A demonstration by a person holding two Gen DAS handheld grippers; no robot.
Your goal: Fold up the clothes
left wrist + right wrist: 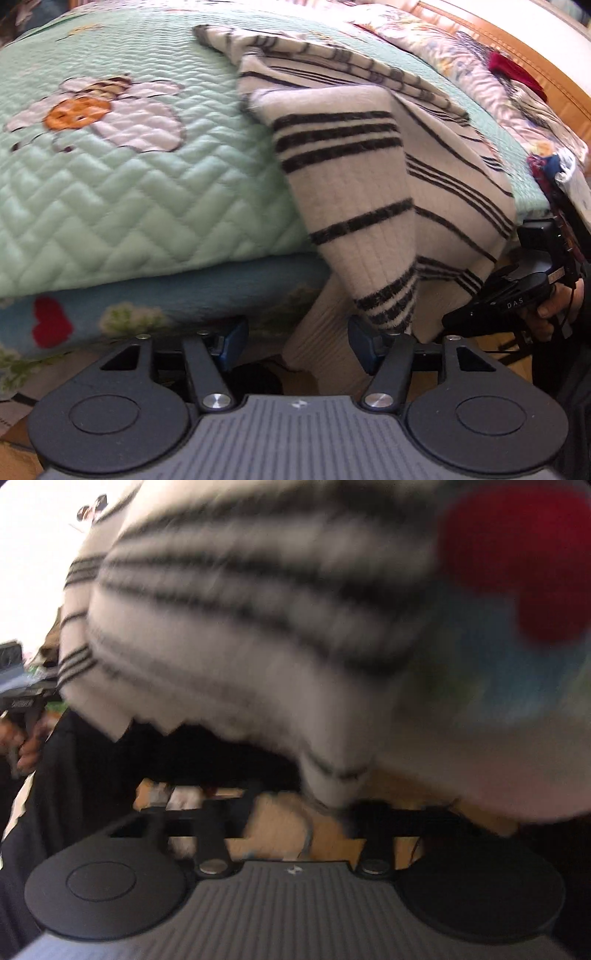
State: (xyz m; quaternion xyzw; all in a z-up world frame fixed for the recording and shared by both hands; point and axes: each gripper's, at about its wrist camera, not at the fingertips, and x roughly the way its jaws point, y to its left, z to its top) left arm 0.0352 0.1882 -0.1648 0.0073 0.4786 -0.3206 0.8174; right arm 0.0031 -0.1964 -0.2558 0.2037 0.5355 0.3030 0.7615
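Striped sweater [354, 206] hangs between the left gripper's [297, 343] parted jaws.

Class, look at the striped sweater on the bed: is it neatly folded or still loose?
Still loose. The striped sweater lies rumpled across the green quilt, with one part hanging over the bed's edge.

Bed under a mint quilted cover [122, 192], blue fleece blanket [177, 306] beneath, wooden headboard [517, 48] behind.
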